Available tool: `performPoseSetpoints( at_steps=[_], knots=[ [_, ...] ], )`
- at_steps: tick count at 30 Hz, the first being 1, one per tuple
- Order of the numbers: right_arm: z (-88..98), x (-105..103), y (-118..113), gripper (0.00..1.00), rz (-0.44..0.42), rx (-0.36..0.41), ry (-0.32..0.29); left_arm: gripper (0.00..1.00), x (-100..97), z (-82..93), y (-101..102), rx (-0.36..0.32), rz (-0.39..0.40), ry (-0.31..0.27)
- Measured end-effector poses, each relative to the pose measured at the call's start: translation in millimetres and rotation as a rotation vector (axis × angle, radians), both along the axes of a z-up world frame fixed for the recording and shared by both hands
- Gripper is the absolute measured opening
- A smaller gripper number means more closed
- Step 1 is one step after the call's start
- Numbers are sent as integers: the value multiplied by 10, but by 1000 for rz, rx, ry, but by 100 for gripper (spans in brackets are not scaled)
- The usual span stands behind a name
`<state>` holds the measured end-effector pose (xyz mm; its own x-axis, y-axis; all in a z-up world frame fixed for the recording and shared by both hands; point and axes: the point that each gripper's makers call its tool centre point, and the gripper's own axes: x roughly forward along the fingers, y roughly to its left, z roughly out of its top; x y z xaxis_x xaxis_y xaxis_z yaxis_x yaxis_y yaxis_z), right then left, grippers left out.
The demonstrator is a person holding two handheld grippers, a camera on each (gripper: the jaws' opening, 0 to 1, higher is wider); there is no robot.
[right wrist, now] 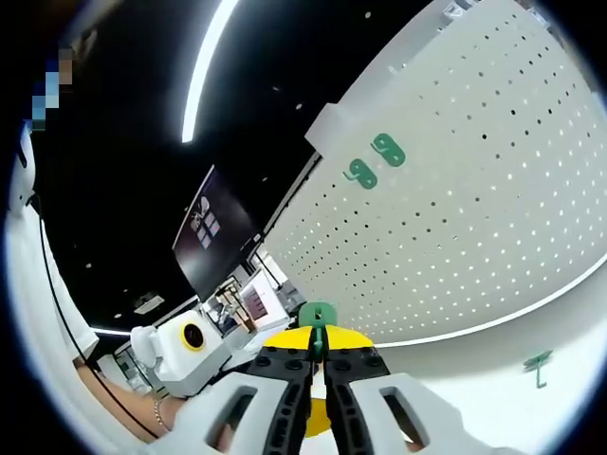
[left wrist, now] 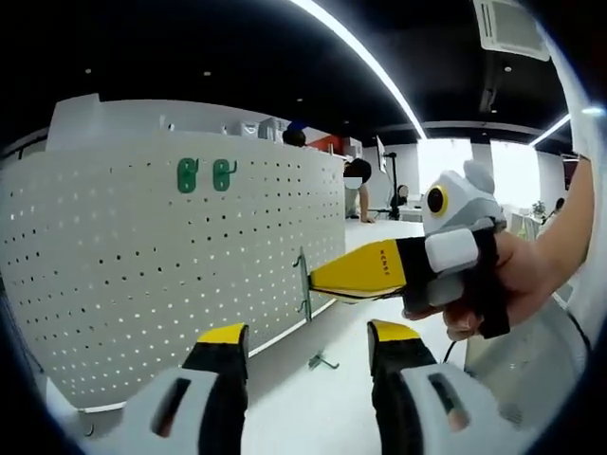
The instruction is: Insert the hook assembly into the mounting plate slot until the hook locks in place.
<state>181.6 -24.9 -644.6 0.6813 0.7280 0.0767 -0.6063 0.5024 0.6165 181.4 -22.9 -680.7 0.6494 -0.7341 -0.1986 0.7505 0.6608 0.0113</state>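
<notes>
right gripper [left wrist: 318,280]: jaws clamp green hook [left wrist: 303,282] near pegboard [left wrist: 142,284] | left gripper [left wrist: 308,346]: jaws apart, empty

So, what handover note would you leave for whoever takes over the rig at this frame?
Left hand-held gripper: open, empty, low over the white table.
Right hand-held gripper: shut on a green hook, near the white pegboard.
Done: two green hooks are already on the board.
Left: push the held hook in until it locks; a spare hook lies on the table.

Right gripper [left wrist: 318,281] reaching in from right, pinching green hook [left wrist: 303,284] beside white pegboard [left wrist: 142,275]; left gripper [left wrist: 308,351] hovering open; spare hook [left wrist: 322,361] lying on table [left wrist: 313,408].
</notes>
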Motion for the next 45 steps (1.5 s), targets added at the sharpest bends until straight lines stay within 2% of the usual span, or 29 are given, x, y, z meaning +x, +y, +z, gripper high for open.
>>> performPoseSetpoints(
  at_steps=[4, 9, 14, 20, 25, 29, 33, 35, 37, 38, 39, 41, 45],
  knots=[
    [-1, -5, 2, 0, 2, 2, 5, 71, 16, -24, 18, -5, 8, 6],
    [-13, -6, -3, 0, 1, 4, 12, 93, 49, -112, 39, 2, 17, 39],
    [-24, -3, -3, 0, 2, 6, 17, 97, 50, -120, 43, 10, 19, 36],
    [-23, -2, -1, 0, 1, 1, 16, 96, 41, -134, 45, 5, 23, 47],
    [30, 2, -16, 0, -20, -47, -25, 95, 36, -138, 55, 2, 22, 49],
    [32, 30, -50, 0, -63, -210, -104, 95, 38, -159, 65, 3, 25, 58],
    [70, 64, -111, 0, -118, -321, -157, 95, 29, -147, 41, -3, 17, 58],
    [45, 94, -157, 0, -152, -427, -197, 95, 26, -153, 33, -4, 15, 62],
    [40, 112, -202, 0, -190, -478, -213, 95, 22, -157, 29, -5, 14, 64],
    [21, 130, -245, 0, -218, -544, -234, 94, 20, -157, 27, -3, 13, 62],
    [25, 132, -252, 0, -227, -562, -245, 94, 19, -158, 27, -3, 11, 63],
    [16, 148, -278, 0, -253, -566, -227, 94, 17, -159, 27, -5, 12, 66],
    [14, 167, -283, 0, -254, -562, -220, 94, 23, -168, 38, -5, 15, 69]
  ],
)
